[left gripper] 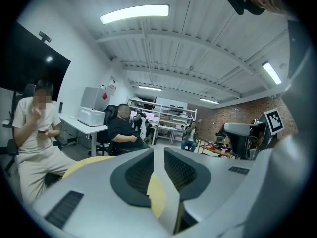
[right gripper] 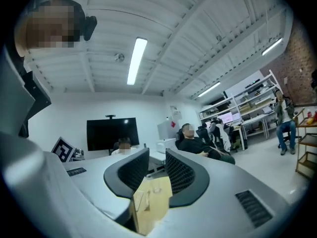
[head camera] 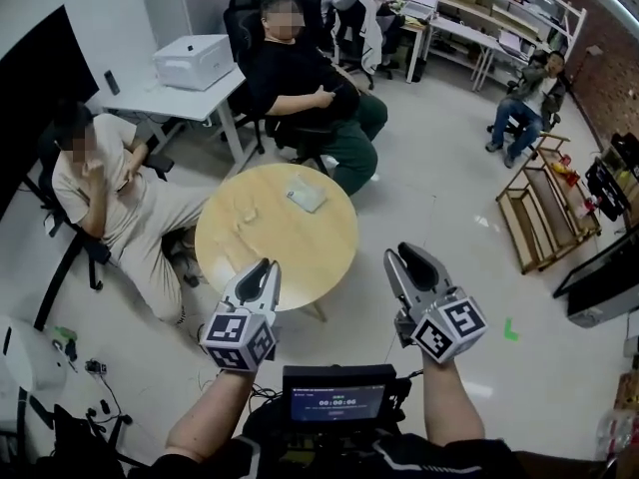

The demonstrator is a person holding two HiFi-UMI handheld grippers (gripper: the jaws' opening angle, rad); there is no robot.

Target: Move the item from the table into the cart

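Note:
A round wooden table (head camera: 250,257) stands ahead of me on the white floor. On its far side lies a flat pale packet (head camera: 307,196), and a tiny pale scrap (head camera: 245,215) sits left of centre. My left gripper (head camera: 264,270) hovers over the table's near edge, jaws slightly apart and empty; through the gap of the left gripper (left gripper: 158,155) the tabletop (left gripper: 157,197) shows. The right gripper (head camera: 410,259) is off the table's right side over the floor, open with nothing held; its own view of the right gripper (right gripper: 157,157) shows only table between the pads. A low wooden cart (head camera: 544,208) stands far right.
One person sits in a chair (head camera: 110,193) close to the table's left side, another (head camera: 300,88) just behind it. A white desk with a printer (head camera: 193,61) is at back left. A third person (head camera: 524,103) sits near the cart. A black screen (head camera: 604,277) leans at the right edge.

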